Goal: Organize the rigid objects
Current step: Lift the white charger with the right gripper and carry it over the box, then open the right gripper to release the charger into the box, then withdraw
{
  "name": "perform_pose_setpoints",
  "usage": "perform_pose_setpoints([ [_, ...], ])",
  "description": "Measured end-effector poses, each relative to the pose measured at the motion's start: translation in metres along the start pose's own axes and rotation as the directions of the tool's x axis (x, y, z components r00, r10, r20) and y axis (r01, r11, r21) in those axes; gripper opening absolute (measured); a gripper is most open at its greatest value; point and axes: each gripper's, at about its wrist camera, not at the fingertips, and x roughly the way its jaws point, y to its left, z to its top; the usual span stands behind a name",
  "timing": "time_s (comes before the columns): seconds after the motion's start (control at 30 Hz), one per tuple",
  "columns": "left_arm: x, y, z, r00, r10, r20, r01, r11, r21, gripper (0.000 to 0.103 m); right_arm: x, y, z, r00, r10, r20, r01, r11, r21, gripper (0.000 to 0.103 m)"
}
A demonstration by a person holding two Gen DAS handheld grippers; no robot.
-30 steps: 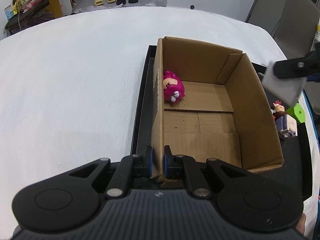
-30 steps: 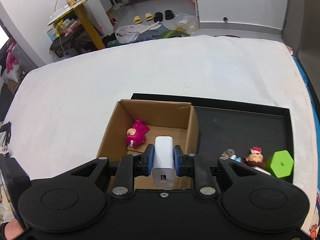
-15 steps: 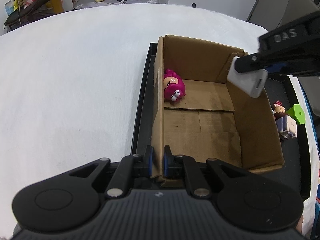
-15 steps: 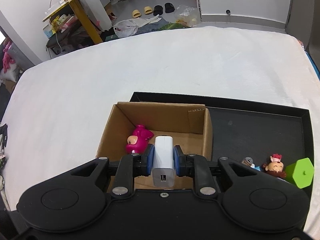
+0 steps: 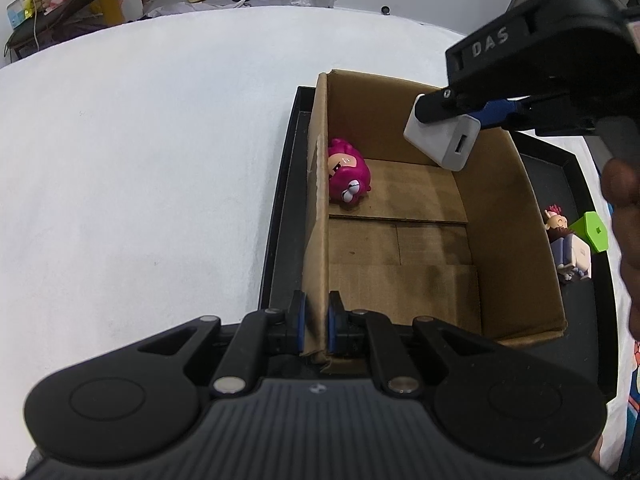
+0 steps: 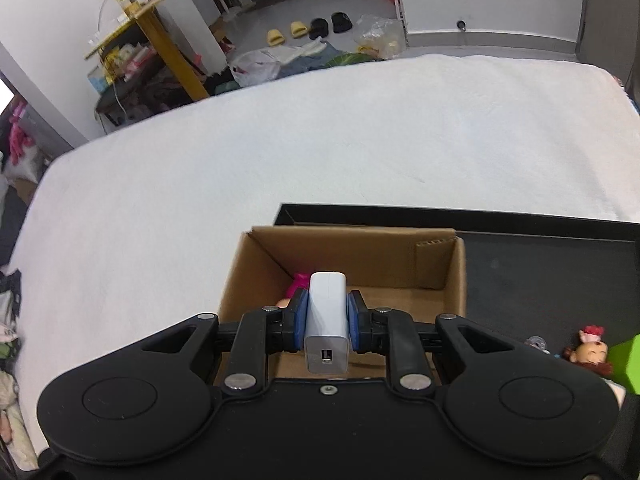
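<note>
An open cardboard box (image 5: pixel 516 216) stands in a black tray (image 5: pixel 280 208) on a white table. A pink toy figure (image 5: pixel 347 176) lies inside it at the far left. My left gripper (image 5: pixel 314 326) is shut on the box's near left wall. My right gripper (image 6: pixel 327 322) is shut on a white USB charger (image 6: pixel 326 316) and holds it above the box (image 6: pixel 352 254); it shows in the left wrist view (image 5: pixel 442 140) over the box's far right. The pink toy (image 6: pixel 298 284) is partly hidden behind the charger.
In the tray right of the box lie a small doll (image 5: pixel 558 224), a green hexagonal block (image 5: pixel 592 232) and a white-and-purple piece (image 5: pixel 576 256). The doll (image 6: pixel 592 350) and green block (image 6: pixel 628 364) also show in the right wrist view. Beyond the table are the floor, slippers and a cluttered desk.
My right gripper has carried the charger leftward from beside the box to above its inside. My left gripper has stayed clamped on the box wall.
</note>
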Motion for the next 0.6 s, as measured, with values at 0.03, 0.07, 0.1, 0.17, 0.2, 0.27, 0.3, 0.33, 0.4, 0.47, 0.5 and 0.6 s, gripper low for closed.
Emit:
perform_pose_setpoints([
  [0.03, 0.000, 0.000, 0.000, 1.000, 0.001, 0.000, -0.001, 1.000, 0.000, 0.010, 0.004, 0.000, 0.000, 1.000, -0.009, -0.018, 0.009, 1.000, -0.003, 0.024],
  [0.07, -0.001, -0.001, 0.000, 1.000, 0.003, 0.000, -0.003, 1.000, 0.001, 0.010, 0.009, -0.001, 0.000, 0.998, -0.020, -0.052, 0.021, 1.000, 0.003, 0.030],
  [0.1, -0.001, -0.001, 0.001, 1.000, 0.004, 0.001, -0.004, 1.000, 0.003, 0.010, 0.010, -0.003, -0.001, 0.998, -0.024, -0.065, 0.025, 1.000, 0.012, 0.035],
  [0.17, -0.001, -0.003, 0.001, 1.000, 0.010, 0.008, -0.010, 1.000, 0.013, 0.010, 0.005, -0.007, -0.004, 0.998, -0.023, -0.050, 0.023, 1.000, 0.014, 0.042],
  [0.2, 0.000, -0.003, 0.000, 1.000, 0.007, 0.008, -0.007, 1.000, 0.013, 0.010, 0.003, -0.008, -0.005, 0.999, -0.029, -0.047, 0.029, 0.999, 0.017, 0.050],
  [0.27, 0.000, -0.002, 0.001, 1.000, 0.010, 0.005, -0.010, 1.000, 0.006, 0.009, -0.003, -0.011, -0.008, 0.999, -0.034, -0.040, 0.035, 0.999, 0.016, 0.054],
  [0.3, 0.000, -0.001, 0.001, 1.000, 0.008, 0.004, -0.008, 1.000, 0.002, 0.010, -0.006, -0.011, -0.008, 0.999, -0.036, -0.039, 0.036, 0.999, 0.011, 0.054],
  [0.33, 0.000, -0.001, 0.001, 1.000, 0.009, 0.004, -0.009, 1.000, 0.000, 0.009, -0.009, -0.012, -0.009, 0.998, -0.040, -0.039, 0.040, 0.999, 0.007, 0.054],
  [0.4, 0.000, -0.002, 0.001, 1.000, 0.015, 0.005, -0.015, 1.000, -0.001, 0.009, -0.014, -0.013, -0.010, 0.998, -0.047, -0.040, 0.048, 0.999, 0.005, 0.056],
  [0.47, 0.000, -0.003, 0.001, 1.000, 0.019, 0.006, -0.019, 1.000, 0.000, 0.009, -0.020, -0.015, -0.010, 0.998, -0.056, -0.032, 0.056, 0.998, 0.006, 0.057],
  [0.5, 0.000, -0.003, 0.001, 1.000, 0.020, 0.006, -0.020, 1.000, 0.001, 0.009, -0.019, -0.015, -0.010, 0.998, -0.056, -0.031, 0.056, 0.998, 0.006, 0.058],
  [0.6, -0.001, -0.003, 0.001, 1.000, 0.020, 0.005, -0.020, 1.000, -0.008, 0.010, -0.026, -0.015, -0.012, 0.998, -0.053, -0.033, 0.053, 0.999, 0.002, 0.060],
])
